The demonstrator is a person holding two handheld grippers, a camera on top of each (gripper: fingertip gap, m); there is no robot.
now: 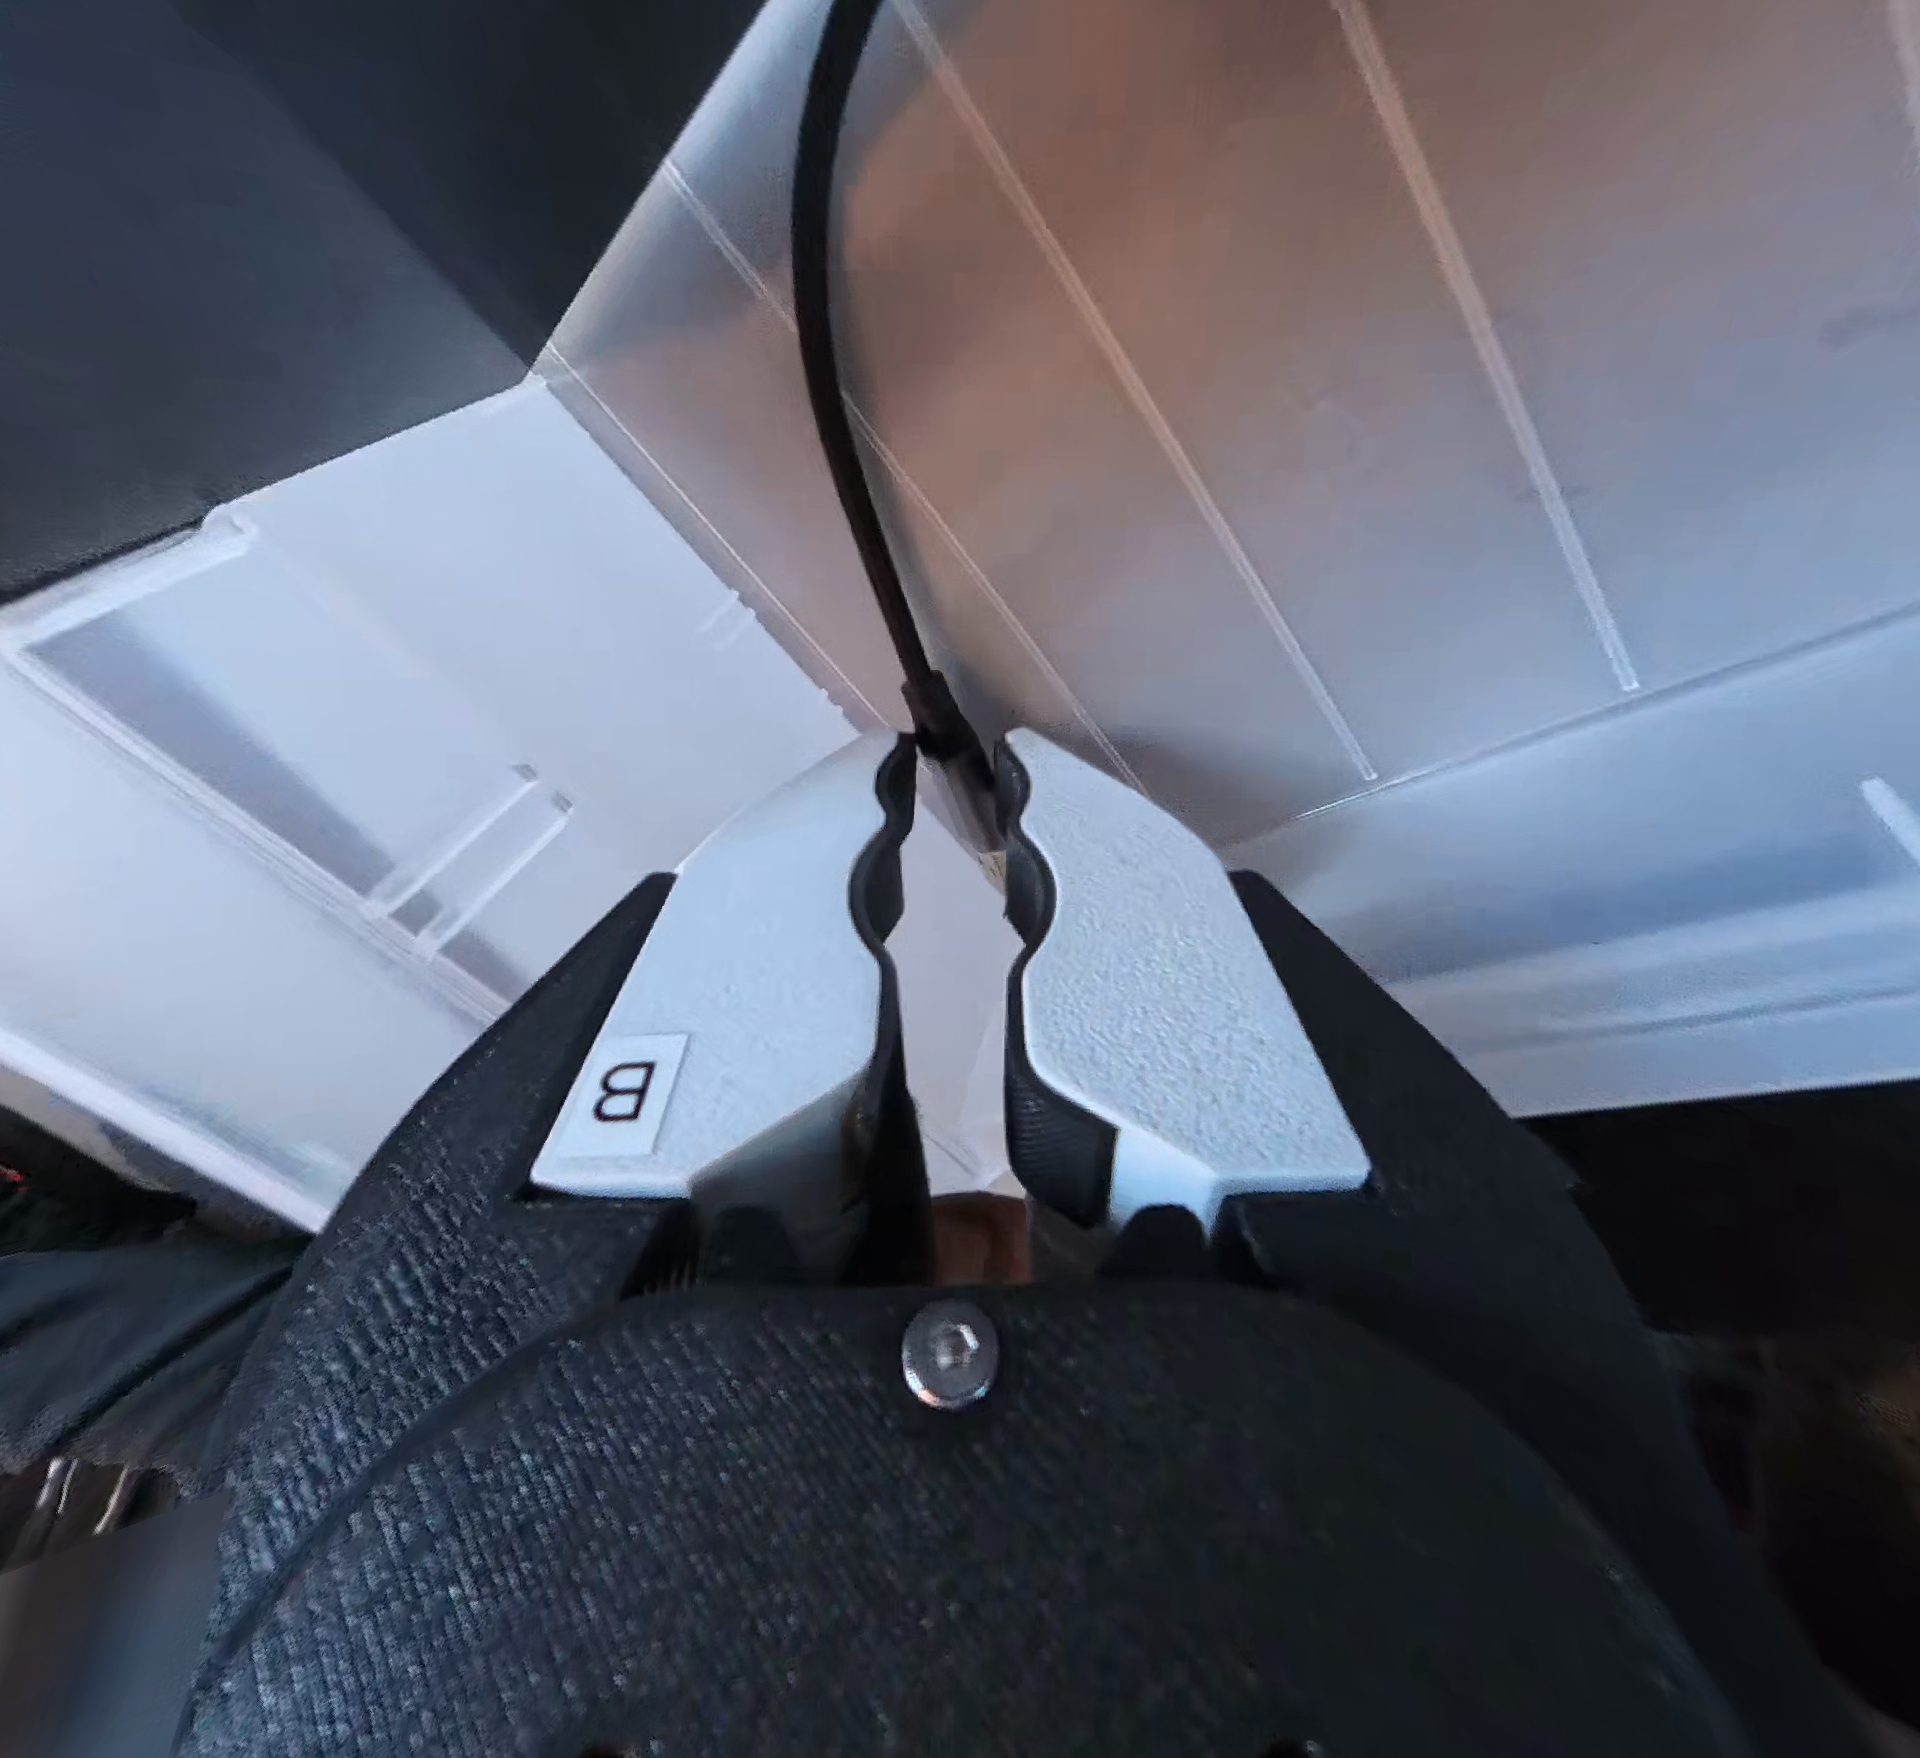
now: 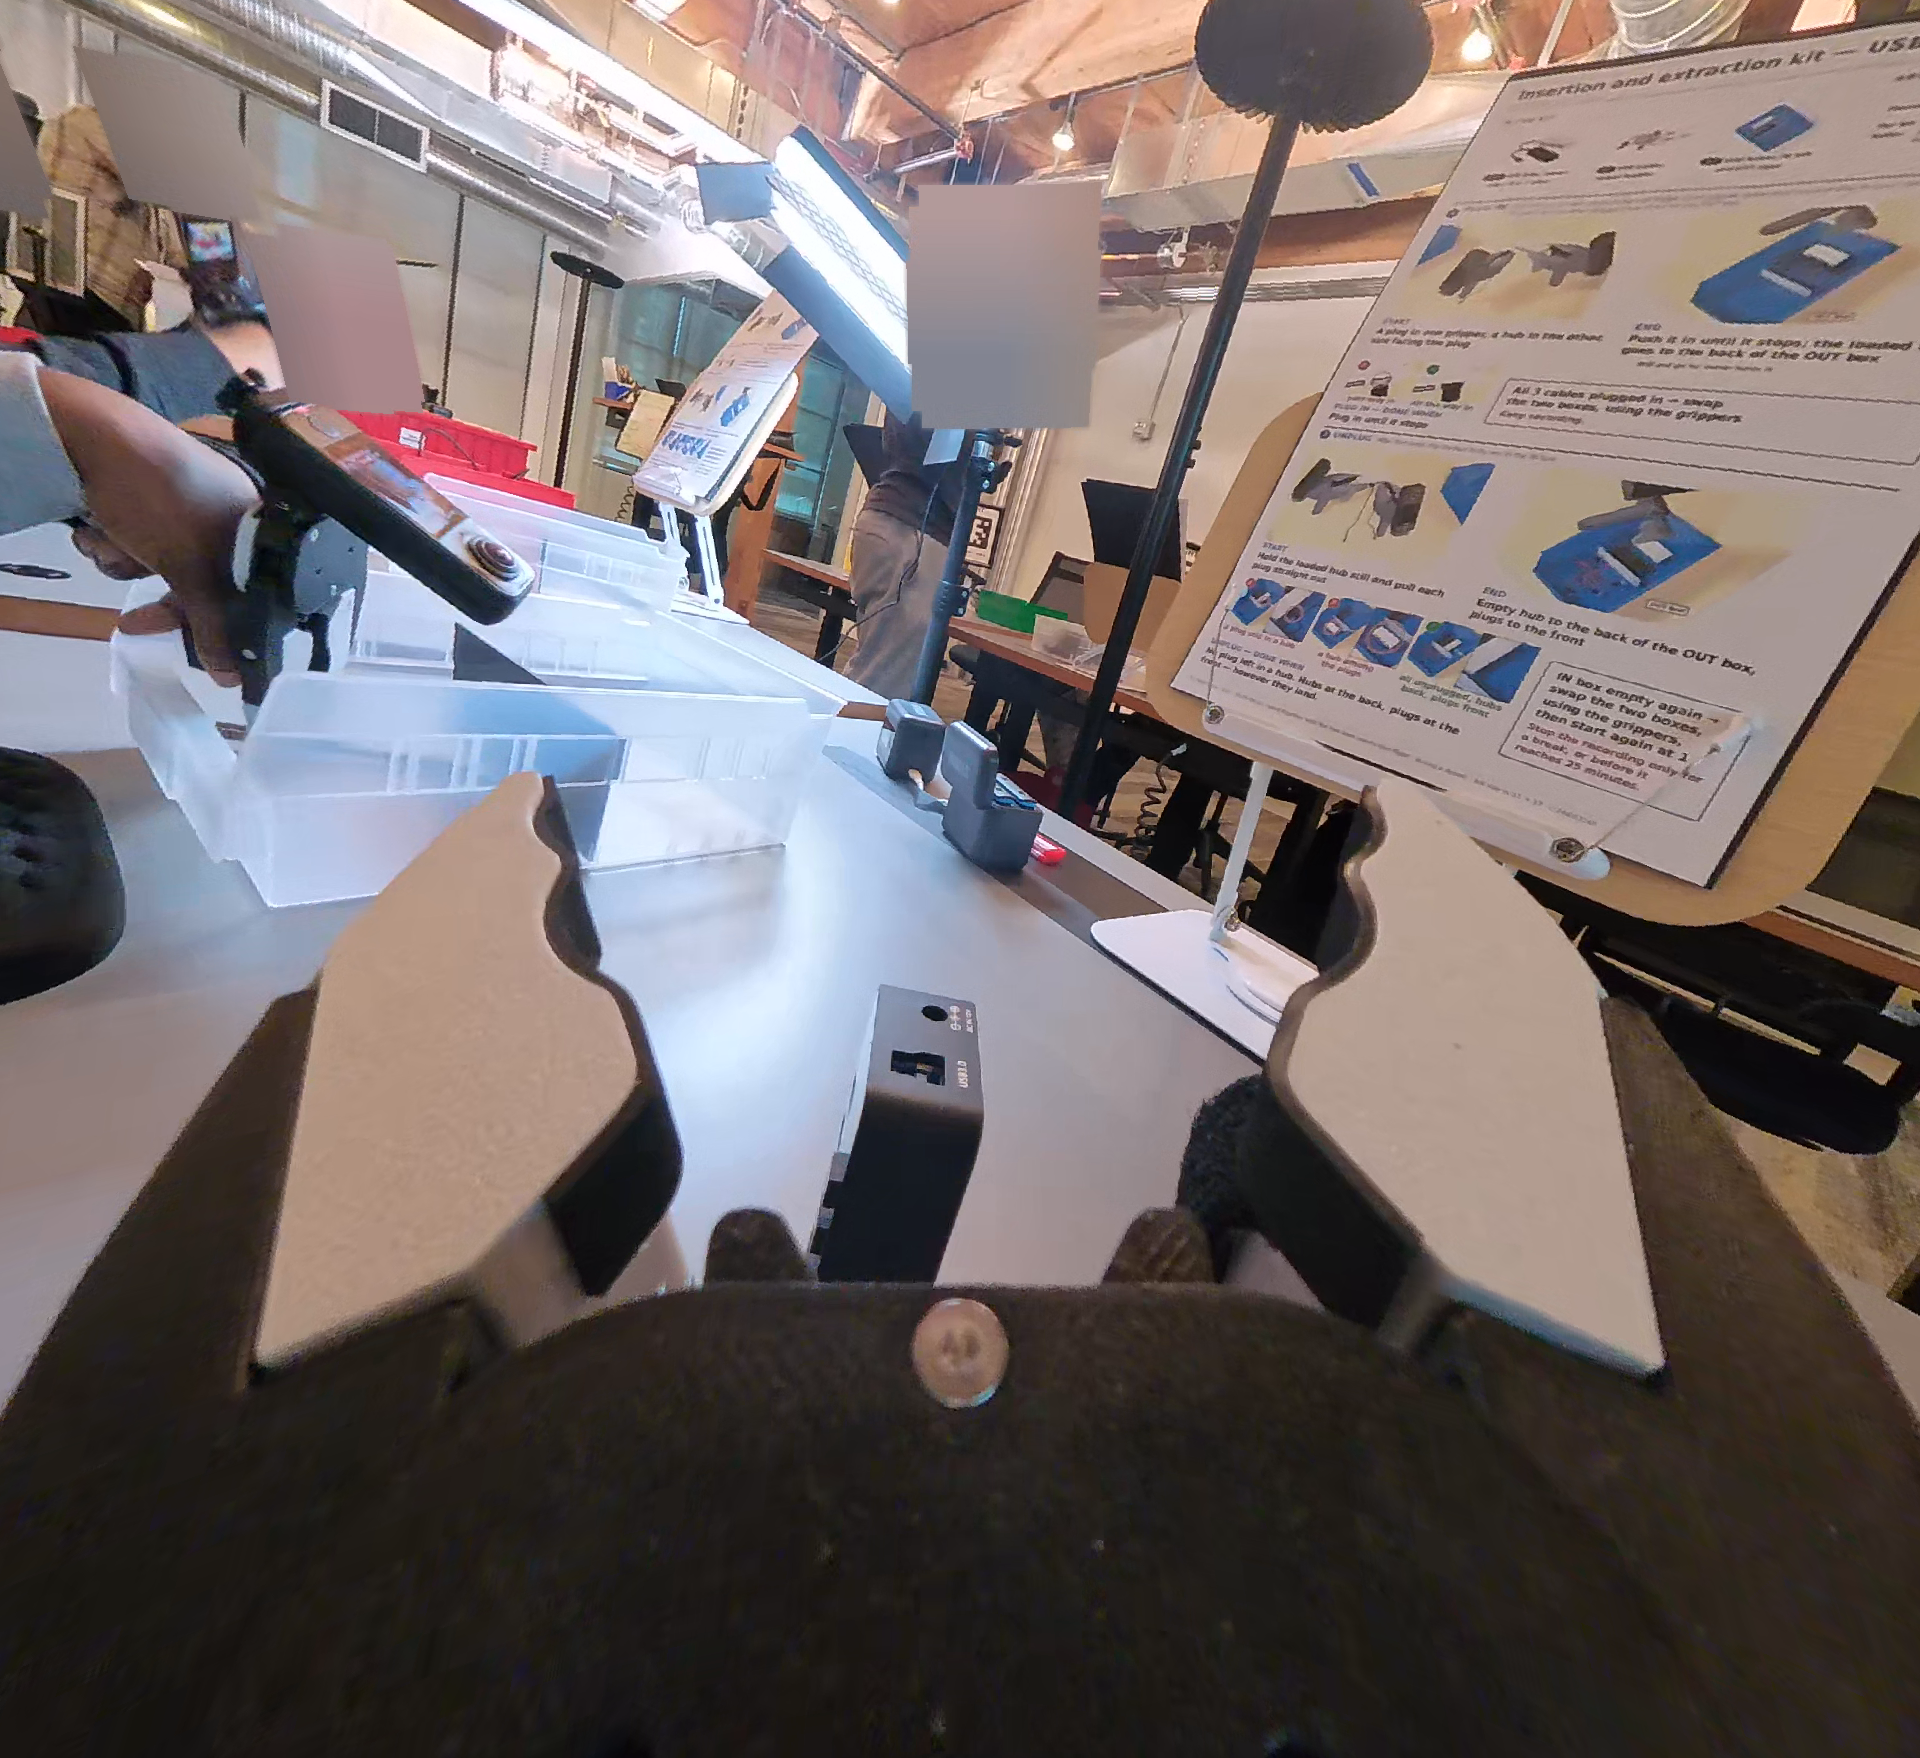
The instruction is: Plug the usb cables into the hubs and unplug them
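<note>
In the left wrist view my left gripper point(image 1: 956, 763) is shut on the small plug point(image 1: 961, 789) of a black USB cable point(image 1: 821, 306), which curves up and away from the tips. It hangs inside a clear plastic bin point(image 1: 1351, 358). In the right wrist view my right gripper point(image 2: 961, 804) is wide open. A black USB hub point(image 2: 914, 1126) stands on the grey table point(image 2: 779, 960) between its fingers, touching neither. Far left in that view, a hand holds the left gripper point(image 2: 281, 607) down into the clear bin point(image 2: 520, 773).
Two grey hubs point(image 2: 971, 799) sit on a dark strip at the table's far edge. An instruction board point(image 2: 1558, 461) on a white stand rises at the right, beside a black pole point(image 2: 1236, 306). More clear bins and red bins point(image 2: 447, 446) lie behind. A black pad point(image 2: 42, 877) is at the left. Spacing between my two grippers at the tips: around 45 cm.
</note>
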